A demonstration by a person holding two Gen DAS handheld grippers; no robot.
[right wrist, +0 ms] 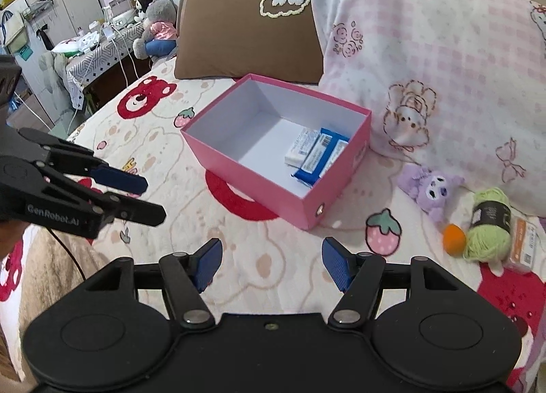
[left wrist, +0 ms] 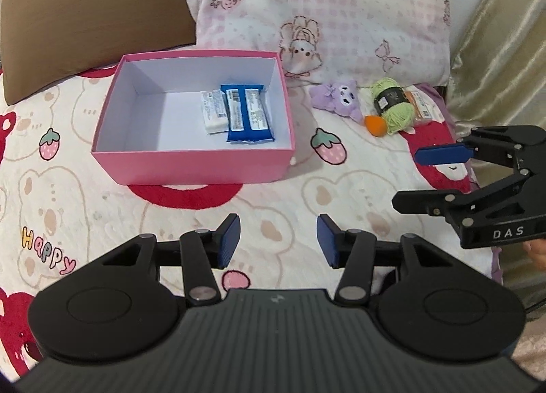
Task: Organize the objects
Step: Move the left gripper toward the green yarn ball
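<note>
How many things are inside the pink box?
2. A white packet lies on the floor of the pink box, and a blue packet lies right beside it, touching, by the right wall. Something smaller could hide underneath them.

Lighting is bright, even and diffuse; shadows are soft. Focus is sharp at centre. Fisheye distortion bends the edges; corners vignette dark.
</note>
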